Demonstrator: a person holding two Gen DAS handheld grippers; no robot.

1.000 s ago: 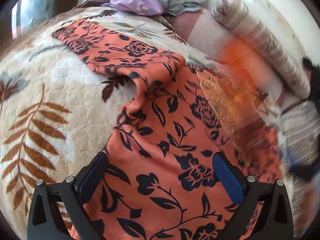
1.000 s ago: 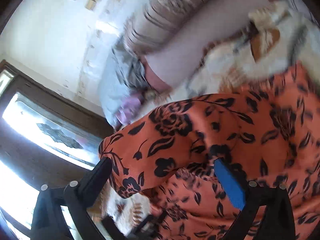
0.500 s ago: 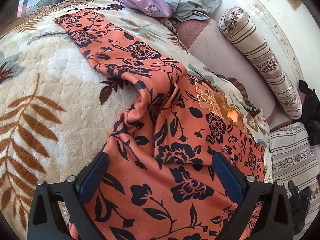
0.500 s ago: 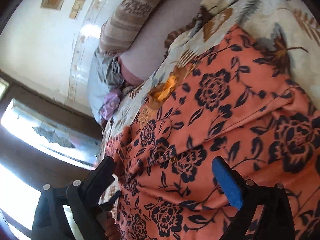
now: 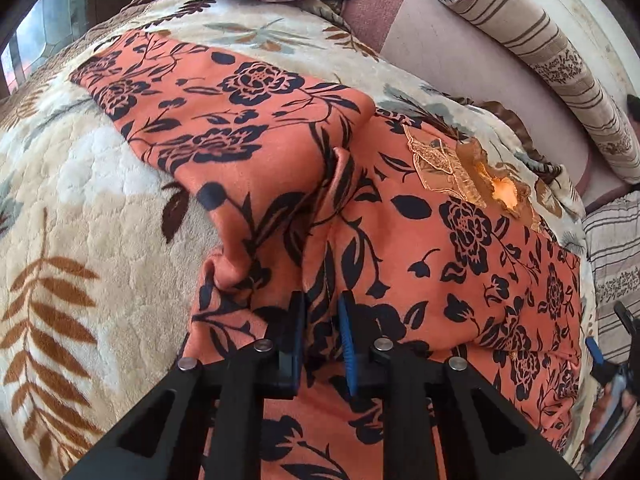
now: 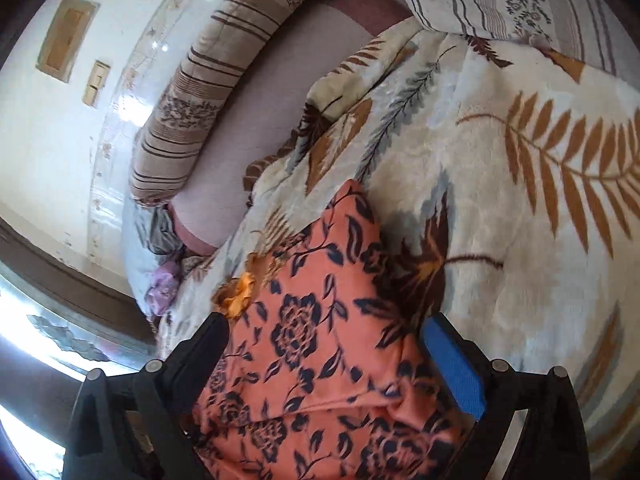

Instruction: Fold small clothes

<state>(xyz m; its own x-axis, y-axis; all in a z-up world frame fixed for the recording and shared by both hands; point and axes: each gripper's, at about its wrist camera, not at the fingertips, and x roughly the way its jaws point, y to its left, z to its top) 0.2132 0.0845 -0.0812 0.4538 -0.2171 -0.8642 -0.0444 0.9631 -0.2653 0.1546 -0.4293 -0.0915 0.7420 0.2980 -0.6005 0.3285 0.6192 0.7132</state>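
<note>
Garment (image 5: 400,216) on blanket (image 5: 80,200) — left gripper (image 5: 322,320) pinching fold | right gripper (image 6: 324,344) spread

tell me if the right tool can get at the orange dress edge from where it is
Probably yes: the right tool is open and straddles the orange dress on the blanket, with nothing between them.
</note>
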